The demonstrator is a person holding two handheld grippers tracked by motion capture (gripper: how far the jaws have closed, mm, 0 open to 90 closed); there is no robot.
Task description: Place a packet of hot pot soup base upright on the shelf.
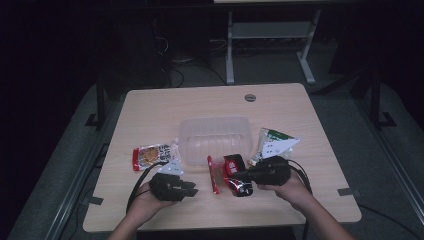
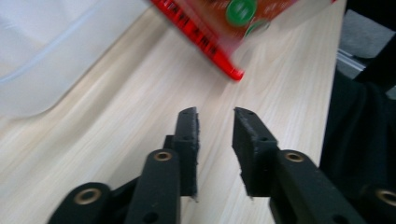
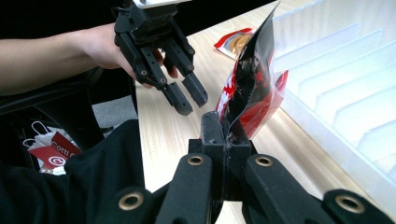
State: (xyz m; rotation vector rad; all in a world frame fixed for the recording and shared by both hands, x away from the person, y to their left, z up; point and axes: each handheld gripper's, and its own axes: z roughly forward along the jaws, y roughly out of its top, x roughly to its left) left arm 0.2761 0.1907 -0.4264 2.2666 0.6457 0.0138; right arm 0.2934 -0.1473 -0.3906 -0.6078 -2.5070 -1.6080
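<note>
My right gripper (image 3: 225,133) is shut on the lower edge of a glossy red and black snack packet (image 3: 250,88), which stands up from its jaws. In the high view that packet (image 1: 239,179) is just in front of the clear plastic container (image 1: 215,137), with the right gripper (image 1: 241,176) at its right. My left gripper (image 2: 215,116) stands open over bare wood with nothing between its jaws. It hovers near the table's front left (image 1: 189,189) and points toward the held packet (image 3: 187,98). An orange and red packet (image 2: 224,18) lies beyond it.
An orange and red packet (image 1: 152,156) lies left of the container, and a green and white packet (image 1: 276,142) lies at its right. A thin red stick packet (image 1: 212,174) rests between the two grippers. A red paper bag (image 3: 51,150) is on the floor.
</note>
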